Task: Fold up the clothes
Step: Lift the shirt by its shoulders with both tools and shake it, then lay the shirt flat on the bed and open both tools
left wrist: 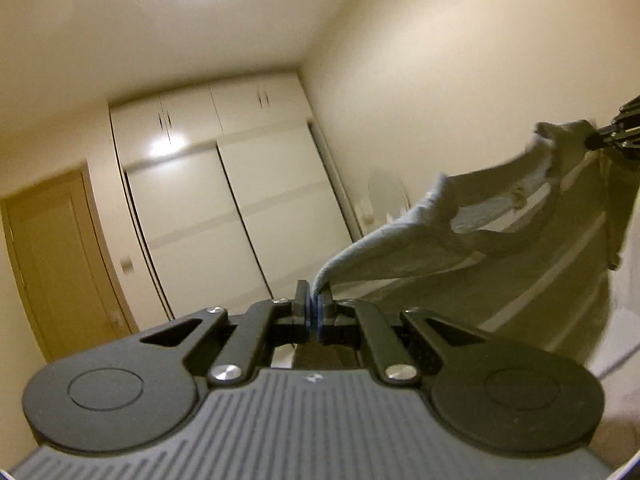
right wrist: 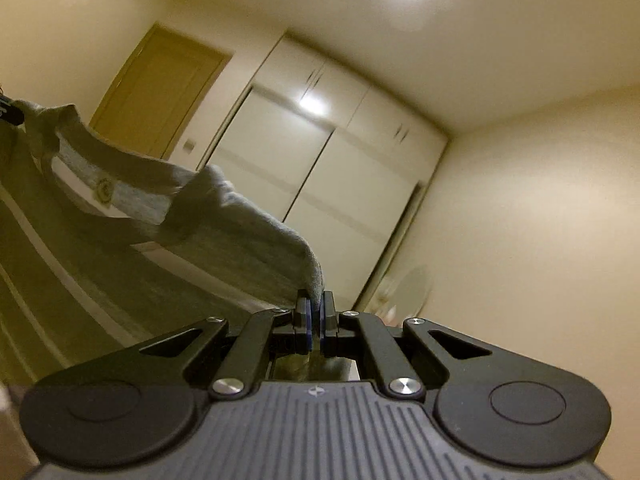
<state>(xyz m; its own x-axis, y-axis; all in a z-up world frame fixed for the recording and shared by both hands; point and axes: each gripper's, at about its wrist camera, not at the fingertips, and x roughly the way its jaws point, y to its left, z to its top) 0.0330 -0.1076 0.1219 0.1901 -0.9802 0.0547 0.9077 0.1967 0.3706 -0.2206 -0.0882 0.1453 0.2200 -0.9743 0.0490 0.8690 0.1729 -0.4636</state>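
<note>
Two claws, left (left wrist: 314, 304) and right (right wrist: 316, 306), pinch striped shirt (left wrist: 520, 248) edges aloft.

Both wrist views tilt upward, sharing wardrobe (left wrist: 240, 200), ceiling and shirt (right wrist: 120, 216).

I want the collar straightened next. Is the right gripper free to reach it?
Probably not: the right gripper is shut on the shirt's shoulder, and the left gripper holds the other one.

Striped shirt (left wrist: 520, 248) spans gap between grippers; open air ahead toward wardrobe (left wrist: 240, 208), wall (left wrist: 460, 80).
</note>
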